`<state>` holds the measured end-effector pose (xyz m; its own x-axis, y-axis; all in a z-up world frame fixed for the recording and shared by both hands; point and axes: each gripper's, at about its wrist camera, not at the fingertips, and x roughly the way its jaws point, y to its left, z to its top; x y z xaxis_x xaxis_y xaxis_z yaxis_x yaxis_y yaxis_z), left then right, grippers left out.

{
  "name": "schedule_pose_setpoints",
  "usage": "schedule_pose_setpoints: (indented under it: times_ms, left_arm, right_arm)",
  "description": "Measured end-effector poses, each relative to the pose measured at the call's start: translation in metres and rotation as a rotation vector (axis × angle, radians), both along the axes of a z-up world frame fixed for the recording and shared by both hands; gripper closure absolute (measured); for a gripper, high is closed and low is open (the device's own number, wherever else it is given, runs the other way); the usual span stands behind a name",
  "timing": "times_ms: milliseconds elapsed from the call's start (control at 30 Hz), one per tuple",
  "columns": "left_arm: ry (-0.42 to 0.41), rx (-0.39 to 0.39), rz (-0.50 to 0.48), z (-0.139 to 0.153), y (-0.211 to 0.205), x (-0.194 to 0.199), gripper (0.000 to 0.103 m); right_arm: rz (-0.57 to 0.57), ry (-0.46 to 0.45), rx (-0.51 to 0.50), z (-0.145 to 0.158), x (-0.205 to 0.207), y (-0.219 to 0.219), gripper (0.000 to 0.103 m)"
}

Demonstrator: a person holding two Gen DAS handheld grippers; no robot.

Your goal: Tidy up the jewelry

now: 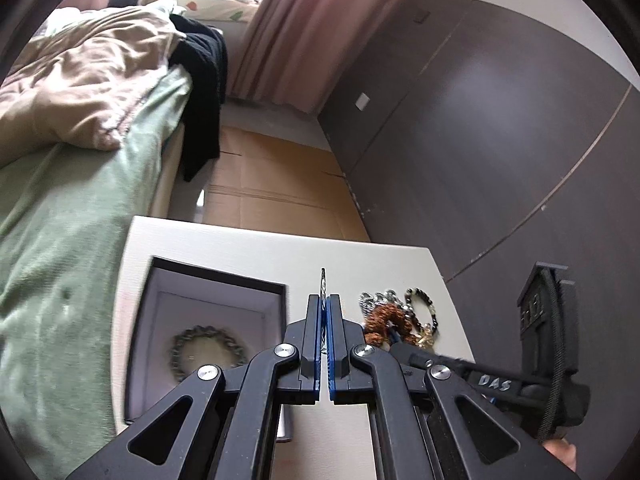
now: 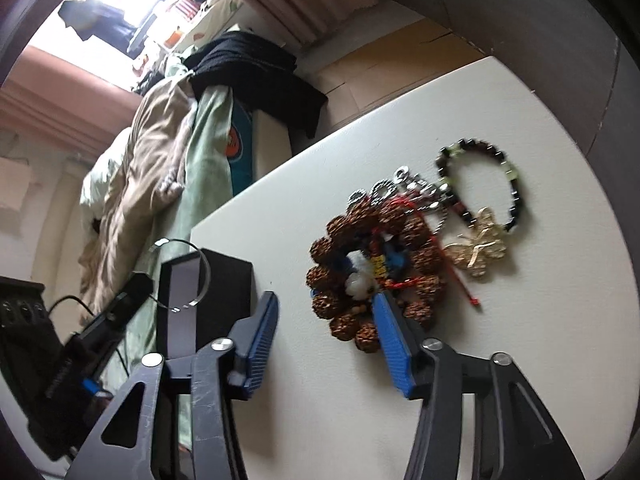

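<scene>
My left gripper (image 1: 324,300) is shut on a thin silver bangle (image 1: 323,282), seen edge-on above the white table (image 1: 248,248). From the right wrist view the bangle (image 2: 202,276) hangs over the open black jewelry box (image 2: 224,284). The box (image 1: 208,320) holds a grey beaded bracelet (image 1: 208,350). My right gripper (image 2: 324,300) is open beside a pile: a brown seed bracelet (image 2: 360,272), a black bead bracelet (image 2: 496,176), a gold butterfly piece (image 2: 478,246) and silver chain (image 2: 400,188). The pile also shows in the left wrist view (image 1: 396,316).
A bed with green sheet (image 1: 72,220) and beige duvet (image 1: 80,80) lies left of the table. A dark wardrobe (image 1: 500,120) stands to the right. Cardboard (image 1: 272,184) covers the floor beyond the table. Pink curtains (image 1: 296,32) hang behind.
</scene>
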<state>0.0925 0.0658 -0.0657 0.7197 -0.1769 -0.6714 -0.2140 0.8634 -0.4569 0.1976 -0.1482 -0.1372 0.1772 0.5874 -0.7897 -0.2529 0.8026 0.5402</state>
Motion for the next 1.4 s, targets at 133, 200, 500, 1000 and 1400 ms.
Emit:
schedule_pose_setpoints:
  times_ms: [133,200,500,1000,1400]
  left_arm:
    - [-0.003,0.000,0.029,0.003,0.011,-0.007,0.102]
    - [-0.003,0.001,0.040,0.004,0.017,-0.011,0.102]
    - [0.031,0.012,0.075,-0.002,0.028,-0.020,0.102]
    - [0.077,-0.042,0.099,-0.011,0.036,-0.021,0.101]
    - [0.035,-0.047,0.182,0.001,0.053,-0.031,0.016]
  right_arm:
    - [0.020,-0.022,-0.076,-0.007,0.000,0.016,0.057]
    - [0.030,-0.024,-0.092,-0.011,0.002,0.021,0.057]
    - [0.079,-0.089,-0.189,-0.016,-0.003,0.037,0.077]
    - [-0.043,-0.174,0.235,0.053,-0.008,-0.039,0.082]
    - [0.045,-0.234,0.417,0.084,-0.036,0.000,0.082]
